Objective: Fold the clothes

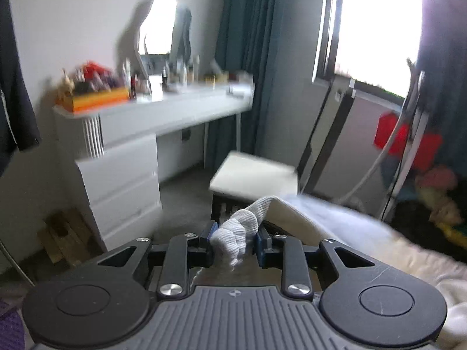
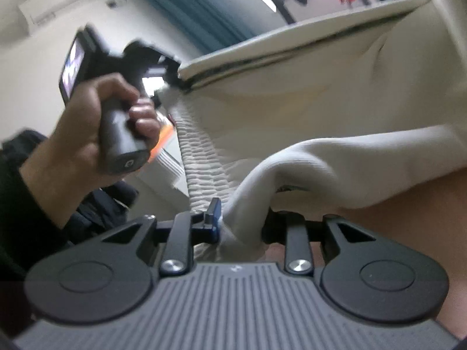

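The left hand-held gripper [image 1: 235, 240] is clenched on a bunched, ribbed edge of the cream garment [image 1: 294, 215], which trails off to the right, lifted above the grey floor [image 1: 181, 204] with a white dressing worktop [image 1: 175, 108] far left. The right hand-held gripper [image 2: 240, 224] is clamped on a smooth fold of the same garment, whose cloth spans up and right, while the person's left hand [image 2: 96, 128] grips the other tool's handle at far left.

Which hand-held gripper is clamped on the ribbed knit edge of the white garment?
The left hand-held gripper: ribbed cuff bunched between its pads. The right hand-held gripper pinches smooth cloth of the white garment.
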`<state>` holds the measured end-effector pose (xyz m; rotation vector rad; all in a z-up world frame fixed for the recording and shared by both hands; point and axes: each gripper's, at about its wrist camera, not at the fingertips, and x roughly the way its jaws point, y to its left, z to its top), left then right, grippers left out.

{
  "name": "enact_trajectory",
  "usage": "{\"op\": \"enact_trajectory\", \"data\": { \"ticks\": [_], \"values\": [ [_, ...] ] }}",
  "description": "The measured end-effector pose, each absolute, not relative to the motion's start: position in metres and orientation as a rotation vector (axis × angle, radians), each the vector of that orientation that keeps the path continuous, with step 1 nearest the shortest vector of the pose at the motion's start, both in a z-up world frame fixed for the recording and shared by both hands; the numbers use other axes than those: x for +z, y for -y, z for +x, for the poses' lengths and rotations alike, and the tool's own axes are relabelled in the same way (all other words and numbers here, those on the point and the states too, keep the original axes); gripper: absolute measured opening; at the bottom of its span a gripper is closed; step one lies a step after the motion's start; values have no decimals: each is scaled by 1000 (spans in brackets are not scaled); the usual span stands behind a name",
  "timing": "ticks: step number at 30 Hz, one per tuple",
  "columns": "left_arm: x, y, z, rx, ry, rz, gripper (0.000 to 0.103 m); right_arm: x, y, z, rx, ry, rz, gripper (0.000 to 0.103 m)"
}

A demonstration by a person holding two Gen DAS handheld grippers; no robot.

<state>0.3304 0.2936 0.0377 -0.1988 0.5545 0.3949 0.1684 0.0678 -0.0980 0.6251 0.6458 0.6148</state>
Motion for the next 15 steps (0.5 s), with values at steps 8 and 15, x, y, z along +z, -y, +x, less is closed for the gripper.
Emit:
{"op": "enact_trajectory", "data": {
  "ticks": [8,15],
  "values": [
    [-5,-298,339,321,-630,-169,59,-119,-92,180,661,-712,447,51],
    [26,-269,278,265,-524,-140,84,-90,-64,144,661,-614,385,86]
  ]
}}
